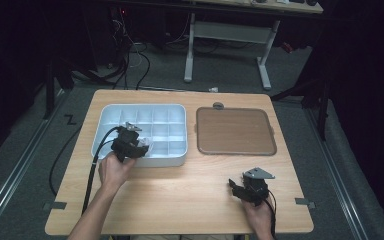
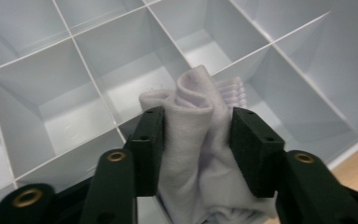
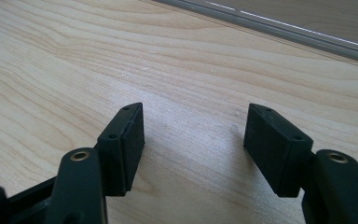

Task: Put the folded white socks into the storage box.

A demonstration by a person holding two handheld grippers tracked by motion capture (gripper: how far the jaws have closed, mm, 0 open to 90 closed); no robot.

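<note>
**Left claw holds cloth over the tray, drop comes next**

Left claw [image 2: 196,140] is clamped on a bunched white cloth [image 2: 200,121]; both pads press the fabric, folds sticking up between them and more hanging below. In the high view that claw [image 1: 139,148] sits over the tray's near edge, left of centre, cloth w/ it, above a near-row cell.

Step in hand, as I read it: carrying the cloth into one cell of the divided white tray [image 1: 180,161]. The cloth looks not yet down in a cell; cells beyond it show bare. Next move prob. calls for lowering the bundle inside one set of divider walls, then easing the grip so fabric doesn't drape across two cells or snag on a pad.

Pose: left hand [image 1: 112,170] reaches fwd from the near table edge, forearm angled toward the tray, claw tipped down and fwd.

Right claw [image 3: 193,135] is wide, nothing between the pads, low over bare table [image 3: 177,56]. In the high view it [image 1: 239,187] waits right of the tray and nearer. The brown mat [image 1: 235,131] lies just right of the tray.
</note>
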